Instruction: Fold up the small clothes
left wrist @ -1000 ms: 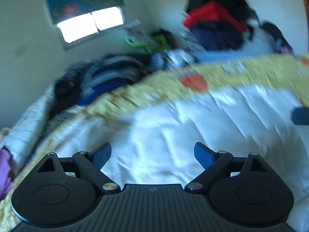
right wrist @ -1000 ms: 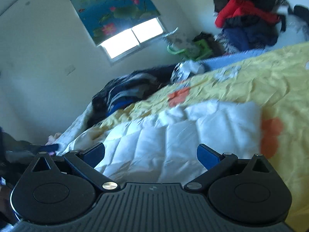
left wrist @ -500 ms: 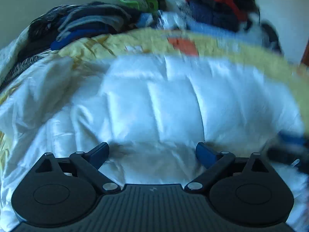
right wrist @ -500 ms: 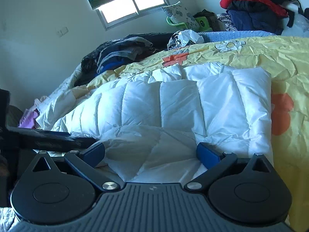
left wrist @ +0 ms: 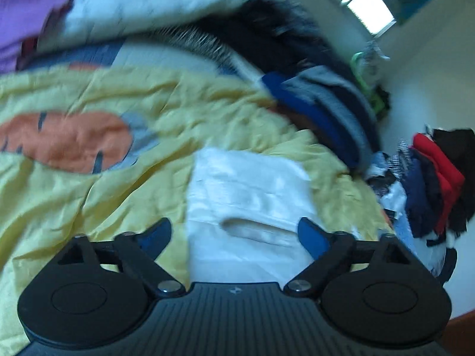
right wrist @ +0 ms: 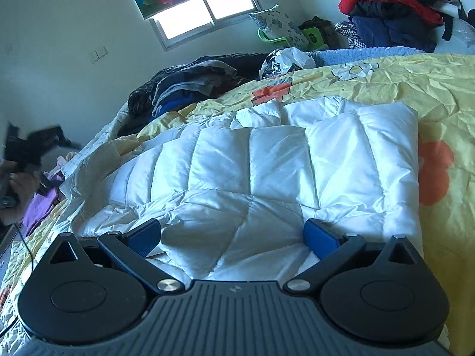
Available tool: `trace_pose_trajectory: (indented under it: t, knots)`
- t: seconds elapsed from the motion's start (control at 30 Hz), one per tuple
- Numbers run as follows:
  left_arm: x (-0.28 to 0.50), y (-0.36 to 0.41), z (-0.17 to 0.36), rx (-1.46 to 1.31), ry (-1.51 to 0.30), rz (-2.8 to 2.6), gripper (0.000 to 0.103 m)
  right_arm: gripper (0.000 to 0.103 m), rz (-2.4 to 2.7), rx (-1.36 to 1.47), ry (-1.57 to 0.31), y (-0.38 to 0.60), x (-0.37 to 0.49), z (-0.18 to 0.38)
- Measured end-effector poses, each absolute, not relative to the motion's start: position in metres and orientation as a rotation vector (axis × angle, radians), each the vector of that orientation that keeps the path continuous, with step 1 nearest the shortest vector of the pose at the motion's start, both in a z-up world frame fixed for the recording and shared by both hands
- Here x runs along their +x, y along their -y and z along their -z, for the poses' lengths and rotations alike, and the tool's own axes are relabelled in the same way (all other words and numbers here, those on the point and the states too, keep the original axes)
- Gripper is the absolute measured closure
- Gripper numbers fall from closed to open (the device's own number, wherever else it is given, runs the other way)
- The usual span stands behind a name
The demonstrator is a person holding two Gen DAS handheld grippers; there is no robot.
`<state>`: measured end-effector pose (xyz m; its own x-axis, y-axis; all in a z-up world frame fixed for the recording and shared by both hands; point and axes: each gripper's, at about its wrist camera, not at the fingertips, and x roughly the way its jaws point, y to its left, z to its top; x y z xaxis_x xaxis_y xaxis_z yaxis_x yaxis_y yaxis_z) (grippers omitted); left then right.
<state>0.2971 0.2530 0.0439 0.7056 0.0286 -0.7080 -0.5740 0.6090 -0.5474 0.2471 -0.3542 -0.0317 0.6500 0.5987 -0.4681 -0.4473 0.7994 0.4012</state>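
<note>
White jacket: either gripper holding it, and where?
No. The jacket lies between the right gripper fingers and the left gripper fingers, both open.

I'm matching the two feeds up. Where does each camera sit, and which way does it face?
Left wrist: on the left gripper, tilted, facing a white jacket on a yellow bedspread; its own open fingers show.
Right wrist: on the right gripper, facing across the jacket toward the window; its open fingers and a hand at far left show.
Shared: jacket, bedspread, window.
</note>
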Motion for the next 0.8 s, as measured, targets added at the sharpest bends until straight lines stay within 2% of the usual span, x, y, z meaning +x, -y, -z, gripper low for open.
trace_pose_trajectory:
  t: [0.03,0.1,0.37,0.4,0.43,0.5,0.53,0.8]
  knots:
    - [0.302,-0.257,-0.037,-0.878,-0.726,-0.37,0.039,0.0,-0.602,0.264,-0.622,0.354,0.247,0.032]
    - [0.307,-0.262,-0.029,-0.898,-0.737,-0.336,0.046,0.0,-0.603,0.269,-0.621,0.355,0.247,0.032]
    - [0.319,-0.264,-0.019,-0.893,-0.723,-0.343,0.046,0.0,-0.603,0.27,-0.62,0.356,0.247,0.032]
    - [0.319,-0.265,-0.019,-0.889,-0.723,-0.355,0.054,0.0,-0.603,0.27,-0.62,0.356,0.247,0.032]
    - [0.32,-0.265,-0.019,-0.885,-0.721,-0.357,0.074,0.0,-0.604,0.271,-0.62,0.356,0.247,0.032]
    - [0.32,-0.265,-0.02,-0.879,-0.718,-0.36,0.089,0.0,-0.604,0.271,-0.62,0.356,0.246,0.031]
    - [0.318,-0.263,-0.023,-0.867,-0.708,-0.365,0.092,0.0,-0.604,0.271,-0.62,0.356,0.246,0.031]
    - [0.282,-0.227,-0.087,-0.886,-0.562,-0.274,0.093,0.0,-0.609,0.292,-0.616,0.358,0.246,0.03]
